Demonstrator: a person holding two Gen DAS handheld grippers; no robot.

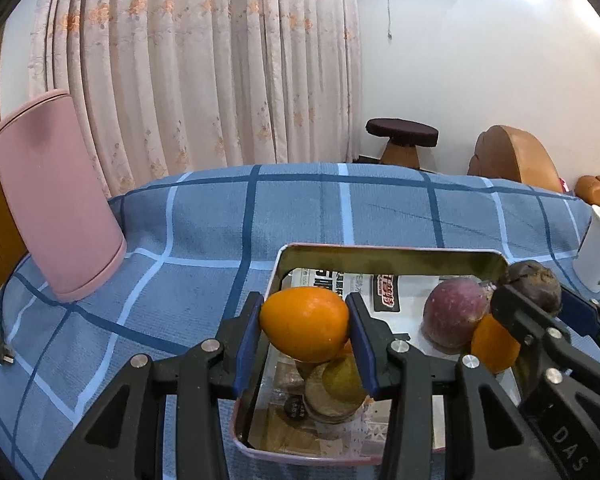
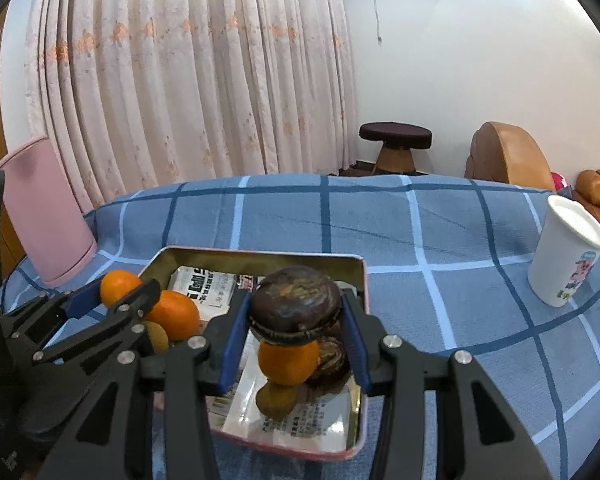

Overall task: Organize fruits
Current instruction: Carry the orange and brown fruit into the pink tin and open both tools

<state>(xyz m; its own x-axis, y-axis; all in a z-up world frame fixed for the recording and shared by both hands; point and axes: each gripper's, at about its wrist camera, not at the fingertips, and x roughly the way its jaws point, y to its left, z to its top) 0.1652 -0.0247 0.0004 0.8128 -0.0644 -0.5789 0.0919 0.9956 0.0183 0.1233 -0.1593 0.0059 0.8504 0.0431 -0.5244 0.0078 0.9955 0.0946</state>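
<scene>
A metal tray (image 1: pixel 388 254) (image 2: pixel 260 254) lined with printed paper sits on the blue checked cloth. My left gripper (image 1: pixel 306 326) is shut on an orange (image 1: pixel 304 322) above the tray's left side; it also shows in the right wrist view (image 2: pixel 118 286). My right gripper (image 2: pixel 294 320) is shut on a dark brown wrinkled fruit (image 2: pixel 294 300) above the tray's right side; it also shows in the left wrist view (image 1: pixel 534 282). In the tray lie a purple-red fruit (image 1: pixel 454 312), an orange (image 2: pixel 288 360), another orange (image 2: pixel 176 314), a green-brown fruit (image 1: pixel 340 378) and a dark fruit (image 2: pixel 332 360).
A pink cylinder container (image 1: pixel 56 196) stands at the table's left. A white printed cup (image 2: pixel 566 254) stands at the right. A black cable plug (image 1: pixel 2 350) lies at the left edge. A stool (image 1: pixel 402 140) and a brown sofa (image 1: pixel 512 156) stand beyond the table.
</scene>
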